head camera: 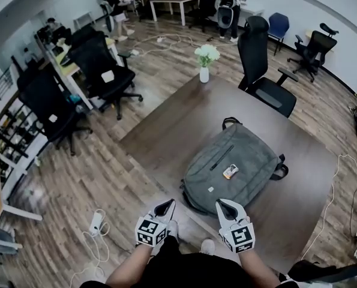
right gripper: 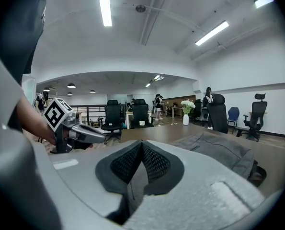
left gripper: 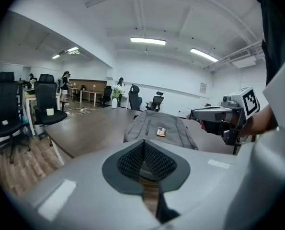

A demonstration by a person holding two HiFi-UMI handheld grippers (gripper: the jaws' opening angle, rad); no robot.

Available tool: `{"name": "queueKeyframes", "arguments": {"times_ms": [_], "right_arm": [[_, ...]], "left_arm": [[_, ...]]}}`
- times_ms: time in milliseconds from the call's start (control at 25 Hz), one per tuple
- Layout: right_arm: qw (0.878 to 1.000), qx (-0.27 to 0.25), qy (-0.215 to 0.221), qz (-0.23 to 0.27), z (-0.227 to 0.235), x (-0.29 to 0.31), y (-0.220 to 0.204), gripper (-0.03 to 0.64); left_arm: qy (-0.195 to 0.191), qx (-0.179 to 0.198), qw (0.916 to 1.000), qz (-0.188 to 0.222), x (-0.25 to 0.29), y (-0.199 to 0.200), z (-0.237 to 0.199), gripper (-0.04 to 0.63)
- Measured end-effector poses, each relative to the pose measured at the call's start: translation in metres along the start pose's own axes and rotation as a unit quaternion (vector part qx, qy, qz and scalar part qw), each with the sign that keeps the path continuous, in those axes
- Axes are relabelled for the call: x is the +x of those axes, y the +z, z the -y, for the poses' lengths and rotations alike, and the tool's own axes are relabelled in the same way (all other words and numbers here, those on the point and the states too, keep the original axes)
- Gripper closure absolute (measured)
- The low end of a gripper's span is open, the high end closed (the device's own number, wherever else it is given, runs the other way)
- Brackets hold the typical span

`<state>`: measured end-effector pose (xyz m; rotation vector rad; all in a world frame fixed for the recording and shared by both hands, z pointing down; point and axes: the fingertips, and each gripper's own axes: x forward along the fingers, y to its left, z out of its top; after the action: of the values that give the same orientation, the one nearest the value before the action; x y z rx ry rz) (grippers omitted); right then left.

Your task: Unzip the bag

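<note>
A grey fabric backpack (head camera: 238, 161) is laid flat on a dark brown wooden table (head camera: 166, 131), in the half nearer the person. Its near corner is set close to the table's near edge. Its carry handle is turned toward the far side, and a dark strap loop sticks out at its right side. A short dark zip line (head camera: 221, 158) is seen on its upper face, with a small orange and silver tag (head camera: 230, 171) just beside it.

Bare tabletop is left on the bag's left, on its right and beyond it. A white vase of white flowers (head camera: 204, 65) is stood at the far corner, well apart from the bag. A black office chair (head camera: 259, 71) is drawn up near the far right edge.

The left gripper (head camera: 164, 209) and right gripper (head camera: 228, 207) are held side by side in front of the person's body, tips pointed toward the bag. The right one is just short of the bag's near corner, and the left one is at about the table's near edge. Neither is touching the bag.

In the left gripper view the ribbed pads (left gripper: 132, 159) are seen pressed together with nothing between them, and the backpack (left gripper: 159, 128) lies ahead of them. In the right gripper view the jaws are likewise closed on nothing, with the backpack (right gripper: 219, 150) ahead and to the right.
</note>
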<state>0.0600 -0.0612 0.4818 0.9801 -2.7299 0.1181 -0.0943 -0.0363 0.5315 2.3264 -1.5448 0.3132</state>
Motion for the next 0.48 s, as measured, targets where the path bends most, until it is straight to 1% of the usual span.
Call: {"name": "queueKeyframes", "arguments": {"times_ms": [120, 200, 360, 480], "right_arm": [[0.999, 0.005, -0.023, -0.022, 0.001, 0.009, -0.012, 0.614], [0.999, 0.021, -0.039, -0.032, 0.003, 0.015, -0.019, 0.614], [0.996, 0.045, -0.063, -0.054, -0.002, 0.025, -0.028, 0.614], [0.993, 0.053, -0.076, -0.073, -0.013, 0.028, -0.038, 0.614]], "left_arm": [[-0.039, 0.017, 0.9988, -0.024, 0.021, -0.002, -0.008, 0.58], [-0.06, 0.03, 0.9969, -0.04, 0.035, -0.006, -0.013, 0.58], [-0.084, 0.053, 0.9919, -0.079, 0.056, -0.022, -0.032, 0.58], [-0.109, 0.077, 0.9856, -0.104, 0.065, -0.033, -0.04, 0.58]]}}
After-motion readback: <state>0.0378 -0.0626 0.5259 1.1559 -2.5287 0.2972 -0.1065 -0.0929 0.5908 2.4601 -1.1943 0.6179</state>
